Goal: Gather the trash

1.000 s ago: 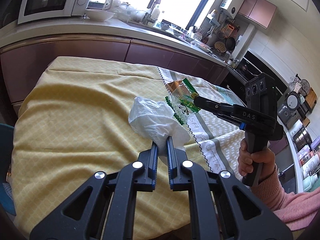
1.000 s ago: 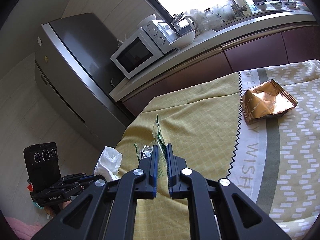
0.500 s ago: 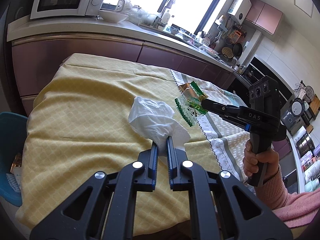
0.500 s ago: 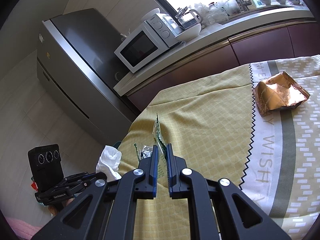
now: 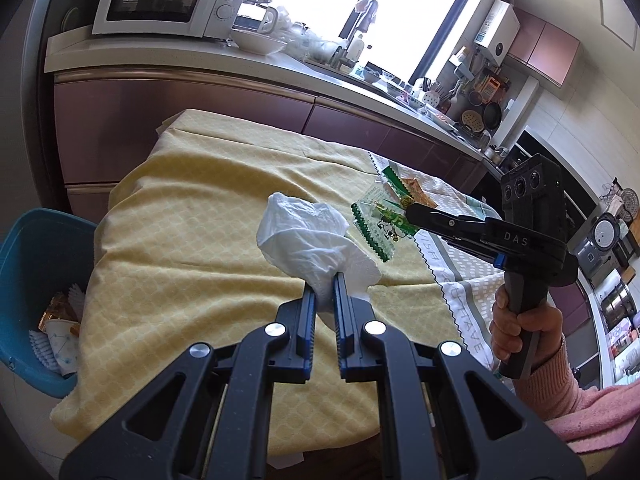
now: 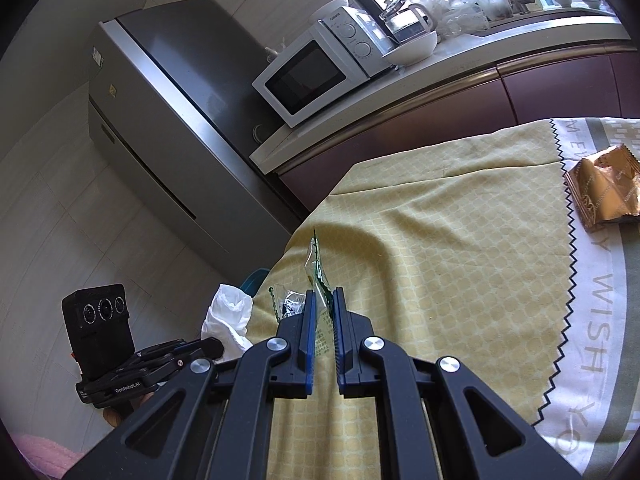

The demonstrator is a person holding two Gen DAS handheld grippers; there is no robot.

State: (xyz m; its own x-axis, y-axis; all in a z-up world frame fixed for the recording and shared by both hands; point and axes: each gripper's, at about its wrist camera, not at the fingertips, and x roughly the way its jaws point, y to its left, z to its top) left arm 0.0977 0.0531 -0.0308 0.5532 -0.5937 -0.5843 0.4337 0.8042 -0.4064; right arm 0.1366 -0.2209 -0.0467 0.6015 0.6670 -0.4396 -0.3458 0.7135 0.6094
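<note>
My left gripper [image 5: 324, 286] pinches a crumpled white tissue [image 5: 304, 236]; my right gripper [image 6: 322, 300] clamps a glossy green-edged wrapper [image 6: 318, 268], long axis toward 12 o'clock.

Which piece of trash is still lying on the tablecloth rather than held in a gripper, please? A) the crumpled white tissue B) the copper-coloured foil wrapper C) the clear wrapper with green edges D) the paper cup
B: the copper-coloured foil wrapper lies on the tablecloth, while the left gripper pinches the white tissue and the right gripper pinches the clear green-edged wrapper.
</note>
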